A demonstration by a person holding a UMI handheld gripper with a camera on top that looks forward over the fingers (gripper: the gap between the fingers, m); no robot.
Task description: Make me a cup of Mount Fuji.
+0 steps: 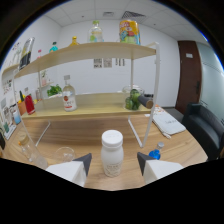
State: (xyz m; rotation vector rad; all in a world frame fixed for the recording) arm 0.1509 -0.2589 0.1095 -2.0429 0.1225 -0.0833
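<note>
We hold the gripper (114,162) with its fingers apart; the white bottle (112,153) stands upright between them on the wooden worktop (175,147), gaps either side, in front of the two-tier shelf (85,112).

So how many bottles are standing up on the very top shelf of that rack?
4: a green one and a yellow one towards one end, a clear one near the middle, and a colourful one towards the other end. More may be hidden. The open tool flanks a white bottle.
</note>
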